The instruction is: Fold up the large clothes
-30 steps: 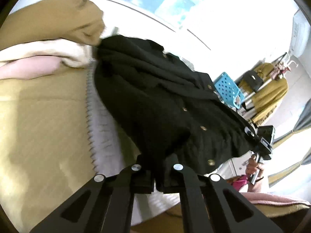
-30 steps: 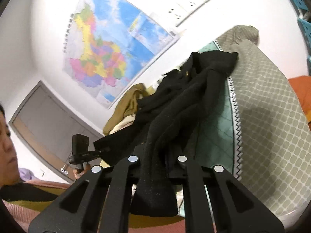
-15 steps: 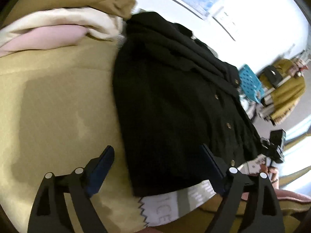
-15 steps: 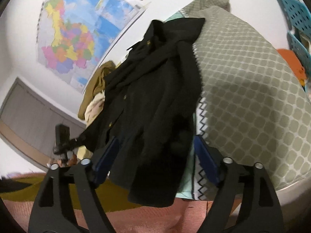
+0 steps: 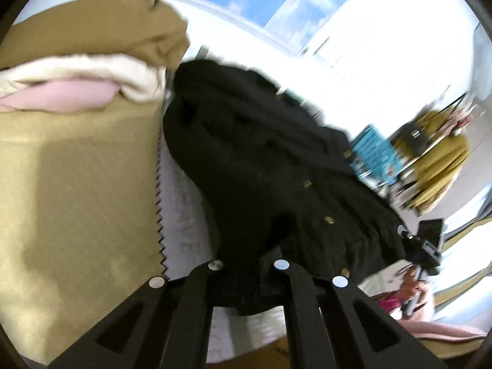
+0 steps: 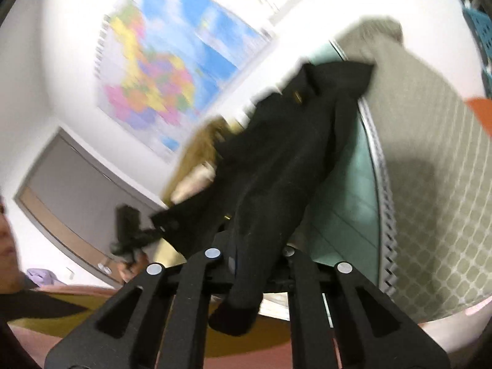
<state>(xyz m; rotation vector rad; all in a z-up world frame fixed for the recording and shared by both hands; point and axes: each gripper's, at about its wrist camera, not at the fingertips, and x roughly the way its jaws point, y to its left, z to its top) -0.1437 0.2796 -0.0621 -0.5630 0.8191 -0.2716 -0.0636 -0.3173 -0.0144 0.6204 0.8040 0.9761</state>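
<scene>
quilted bed cover under one black coat; both tongs, left and right, clamped on coat hem.

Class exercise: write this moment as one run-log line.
task: fold large clothes | left gripper: shut on black coat hem | right gripper: shut on black coat | coat: draped on bed

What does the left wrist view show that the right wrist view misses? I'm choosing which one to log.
Only the left wrist view: the folded pink and cream clothes under a tan one, and a blue crate. Only the right wrist view: the wall map and grey door. Both: the black coat, clamped by the left gripper and right gripper.
</scene>
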